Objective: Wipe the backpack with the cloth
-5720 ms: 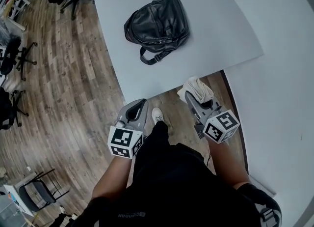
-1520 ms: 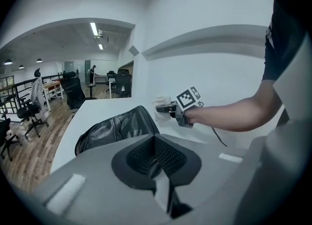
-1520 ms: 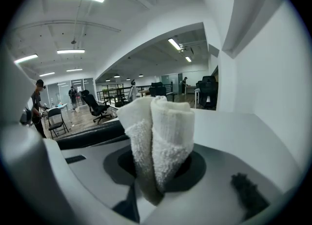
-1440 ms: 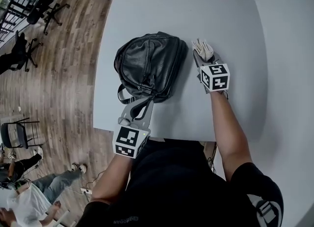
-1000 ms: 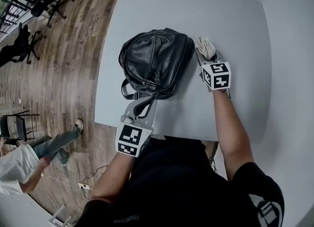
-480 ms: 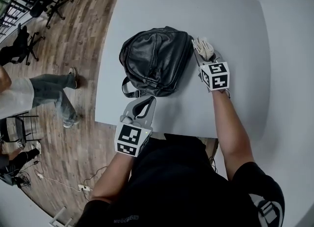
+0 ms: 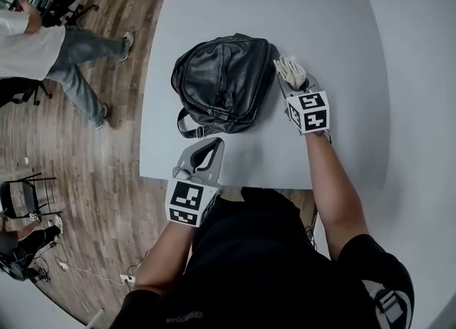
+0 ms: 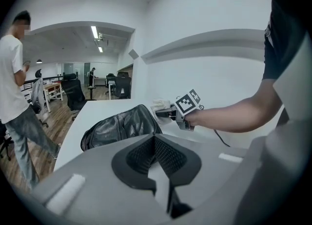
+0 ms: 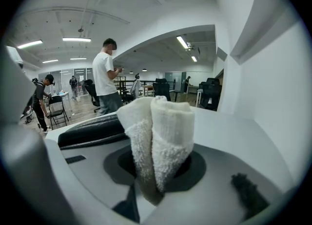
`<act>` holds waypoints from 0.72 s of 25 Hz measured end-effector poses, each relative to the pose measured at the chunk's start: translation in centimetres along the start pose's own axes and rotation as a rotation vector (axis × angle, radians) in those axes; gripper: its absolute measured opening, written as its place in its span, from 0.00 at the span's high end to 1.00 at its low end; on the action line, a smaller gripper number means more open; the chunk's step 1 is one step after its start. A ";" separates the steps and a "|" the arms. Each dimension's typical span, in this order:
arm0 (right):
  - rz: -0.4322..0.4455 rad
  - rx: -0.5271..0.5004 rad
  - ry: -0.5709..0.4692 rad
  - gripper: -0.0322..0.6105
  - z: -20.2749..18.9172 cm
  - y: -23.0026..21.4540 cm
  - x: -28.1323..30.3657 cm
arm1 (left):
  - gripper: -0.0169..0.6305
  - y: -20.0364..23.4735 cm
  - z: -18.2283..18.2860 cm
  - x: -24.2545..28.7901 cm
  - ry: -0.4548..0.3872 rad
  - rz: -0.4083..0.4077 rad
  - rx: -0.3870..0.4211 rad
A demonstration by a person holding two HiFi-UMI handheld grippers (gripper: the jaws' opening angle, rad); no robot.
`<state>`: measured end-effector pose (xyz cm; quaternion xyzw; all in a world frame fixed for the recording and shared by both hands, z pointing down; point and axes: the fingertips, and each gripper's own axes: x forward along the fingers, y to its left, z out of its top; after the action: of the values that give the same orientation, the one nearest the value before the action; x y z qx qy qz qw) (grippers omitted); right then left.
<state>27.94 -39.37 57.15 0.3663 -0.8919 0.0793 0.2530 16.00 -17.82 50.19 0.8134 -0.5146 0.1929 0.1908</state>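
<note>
A black leather backpack lies on the white table, its strap loop trailing toward the near edge. My right gripper is shut on a folded white cloth, just right of the backpack's side. In the right gripper view the cloth stands pinched between the jaws with the backpack close at the left. My left gripper hovers near the table's front edge, below the strap, shut with nothing in it. In the left gripper view the backpack lies ahead.
A person in a white shirt walks on the wooden floor left of the table. Office chairs stand further left. A white wall surface runs along the right side.
Earlier I stood back from the table; now both grippers are at the backpack. In the last second the right gripper with the cloth has barely moved, and the person on the floor has walked away.
</note>
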 end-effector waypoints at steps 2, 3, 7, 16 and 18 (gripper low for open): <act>-0.006 0.005 0.001 0.80 -0.2 0.5 -0.4 | 0.96 0.0 -0.4 -0.3 0.001 -0.009 0.003; -0.008 0.009 0.002 0.80 -0.4 0.7 -0.6 | 0.96 -0.1 -0.5 -0.5 0.001 -0.016 0.008; -0.013 0.022 0.007 0.80 -0.9 2.2 -1.5 | 0.96 0.0 -0.4 -1.3 -0.003 -0.025 0.002; -0.033 0.047 0.015 0.80 -2.0 5.3 -3.1 | 0.96 0.3 -1.0 -2.9 -0.006 -0.070 0.024; -0.040 0.053 0.014 0.80 -2.1 5.9 -3.5 | 0.96 0.5 -1.1 -3.4 -0.010 -0.077 0.025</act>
<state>26.78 -32.27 57.38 0.3901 -0.8802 0.1006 0.2510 14.10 -14.85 49.49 0.8359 -0.4812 0.1879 0.1854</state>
